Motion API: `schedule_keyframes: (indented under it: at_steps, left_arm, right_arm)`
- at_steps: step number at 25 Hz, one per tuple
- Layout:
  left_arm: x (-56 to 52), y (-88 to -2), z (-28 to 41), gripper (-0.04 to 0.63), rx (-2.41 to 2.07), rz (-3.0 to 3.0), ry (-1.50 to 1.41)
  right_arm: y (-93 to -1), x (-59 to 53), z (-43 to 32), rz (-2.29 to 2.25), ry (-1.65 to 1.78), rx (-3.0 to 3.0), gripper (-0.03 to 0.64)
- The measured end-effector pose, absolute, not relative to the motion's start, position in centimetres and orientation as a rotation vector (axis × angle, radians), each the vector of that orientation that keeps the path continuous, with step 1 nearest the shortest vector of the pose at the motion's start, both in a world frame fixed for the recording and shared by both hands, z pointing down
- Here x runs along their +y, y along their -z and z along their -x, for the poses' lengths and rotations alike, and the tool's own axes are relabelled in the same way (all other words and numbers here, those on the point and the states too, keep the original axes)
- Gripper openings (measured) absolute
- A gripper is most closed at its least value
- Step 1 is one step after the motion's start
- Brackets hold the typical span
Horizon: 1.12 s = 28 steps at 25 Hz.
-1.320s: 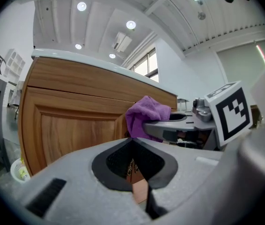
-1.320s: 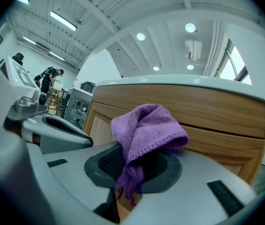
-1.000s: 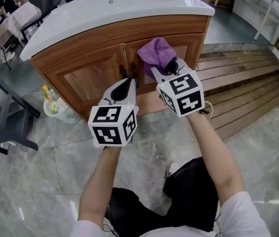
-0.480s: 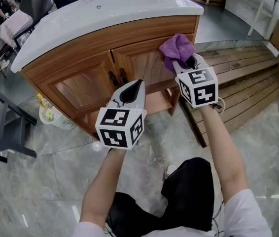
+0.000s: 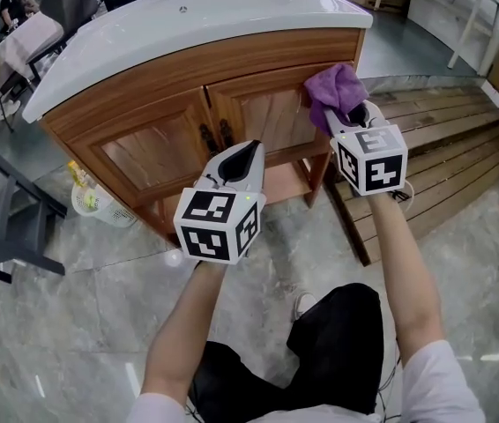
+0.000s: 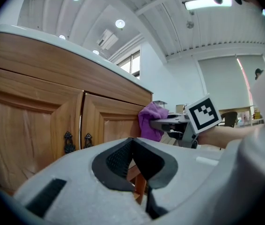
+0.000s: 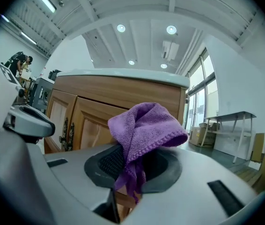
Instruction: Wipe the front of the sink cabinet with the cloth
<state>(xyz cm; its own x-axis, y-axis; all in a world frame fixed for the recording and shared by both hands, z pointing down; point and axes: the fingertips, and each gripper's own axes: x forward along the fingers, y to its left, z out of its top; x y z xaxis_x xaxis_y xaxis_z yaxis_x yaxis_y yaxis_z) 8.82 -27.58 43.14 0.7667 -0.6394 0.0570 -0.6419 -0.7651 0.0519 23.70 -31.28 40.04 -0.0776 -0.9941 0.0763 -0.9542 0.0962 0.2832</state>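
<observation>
The wooden sink cabinet (image 5: 188,86) has two doors with dark handles (image 5: 214,137) under a white basin top (image 5: 188,25). My right gripper (image 5: 349,115) is shut on a purple cloth (image 5: 333,88), which presses against the right edge of the right door (image 5: 267,113). In the right gripper view the cloth (image 7: 144,128) bunches out above the shut jaws with the cabinet (image 7: 123,97) just behind it. My left gripper (image 5: 242,154) hangs in front of the doors, below the handles, shut and holding nothing. The left gripper view shows the cloth (image 6: 151,121) on the door (image 6: 111,125).
A white mesh basket (image 5: 100,203) with bottles stands on the marble floor left of the cabinet. A dark frame (image 5: 3,210) stands further left. Wooden decking (image 5: 443,139) lies to the right. People stand at the far left (image 5: 11,7).
My right gripper has carried the cloth to the right across the right door, from near the handles to the door's right edge. The left gripper has stayed roughly where it was.
</observation>
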Motion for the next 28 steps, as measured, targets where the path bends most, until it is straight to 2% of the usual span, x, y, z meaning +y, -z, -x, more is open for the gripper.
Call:
schedule_keyframes:
  at_steps: [12,28]
  left_arm:
    - [-28.6,-42.5,-2.0,0.005,-1.272,-2.808,-0.026]
    - [-28.3,-44.0,15.6,0.005,-1.764,-2.543,-0.063]
  right_arm:
    - [-38.2,-28.7,-8.2,-1.598,0.396,-2.420,0.072]
    - [-42.0,-28.7,12.8,-1.204,0.302,-2.743,0.072]
